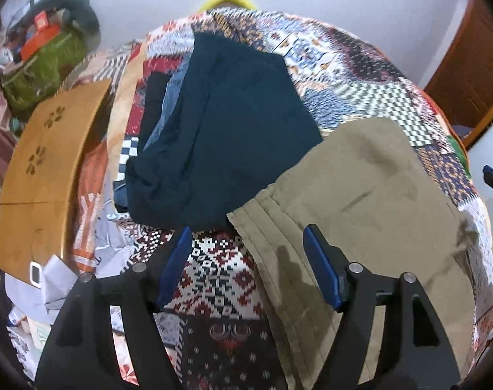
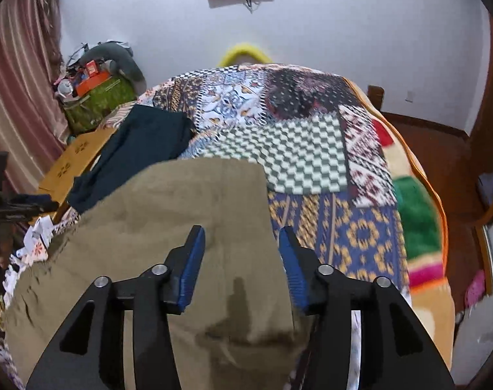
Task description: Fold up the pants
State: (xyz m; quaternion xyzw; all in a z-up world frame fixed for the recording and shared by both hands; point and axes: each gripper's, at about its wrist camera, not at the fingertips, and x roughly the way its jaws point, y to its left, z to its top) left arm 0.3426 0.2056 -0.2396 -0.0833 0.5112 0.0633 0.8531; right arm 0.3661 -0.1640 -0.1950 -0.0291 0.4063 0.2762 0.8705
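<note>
1. Khaki pants [image 1: 370, 201] lie folded flat on a bed covered by a patchwork bedspread [image 1: 344, 74] – a busy mix of checks and geometric prints.
2. A pile of dark teal clothing [image 1: 233, 130] sits just beside the pants, further up the bed on the left.
3. The left gripper [image 1: 246, 269] hovers over the pants' left edge, jaws spread wide, gripping nothing.
4. The right gripper [image 2: 241, 266] hangs above the pants [image 2: 181, 214] – jaws also wide apart and empty.
5. A wooden board [image 1: 48, 169] rests beside the bed.
</note>
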